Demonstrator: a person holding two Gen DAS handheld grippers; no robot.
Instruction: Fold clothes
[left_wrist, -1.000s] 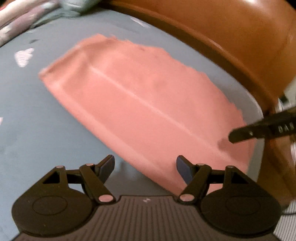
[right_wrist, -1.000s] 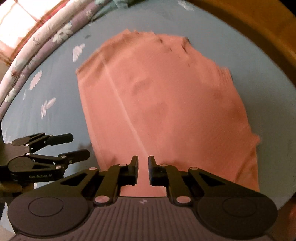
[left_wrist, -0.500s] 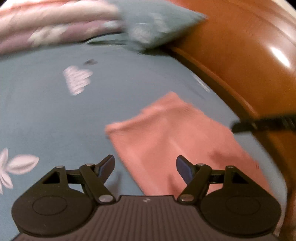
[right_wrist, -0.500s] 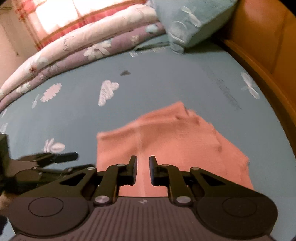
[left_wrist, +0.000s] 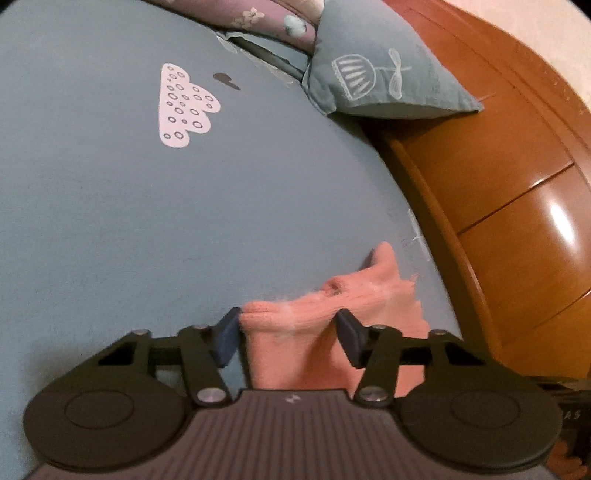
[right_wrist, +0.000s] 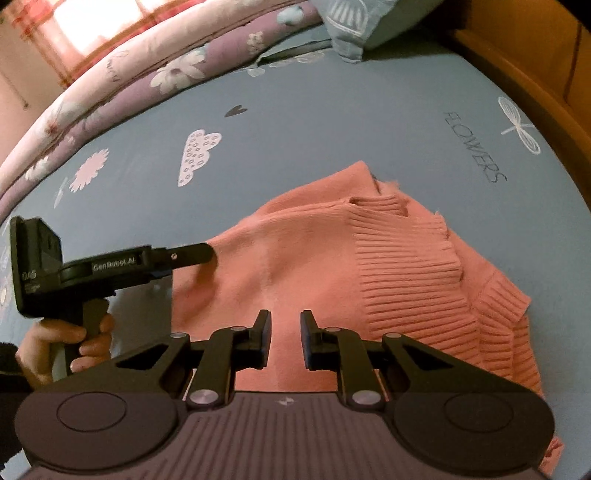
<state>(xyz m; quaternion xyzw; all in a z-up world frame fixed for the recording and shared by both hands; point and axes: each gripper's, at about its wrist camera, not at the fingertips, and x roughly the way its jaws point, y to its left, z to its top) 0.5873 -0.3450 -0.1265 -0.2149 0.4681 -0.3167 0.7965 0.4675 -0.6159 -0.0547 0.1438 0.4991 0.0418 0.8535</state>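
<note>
on blue bedsheet (right_wrist: 332, 110) | pink ribbed sweater (right_wrist: 369, 258) | folded, rumpled

Both cams ride low on the tongs, looking forward along the fingers over the bed (left_wrist: 110, 221). The left one sits right down at the sweater (left_wrist: 295, 350) edge, facing the pillow (left_wrist: 388, 85) and headboard (left_wrist: 517, 184). The right one sits higher and further back, over the sweater. Both catch the sweater, the cloud print (right_wrist: 197, 155) and the pillow.
</note>
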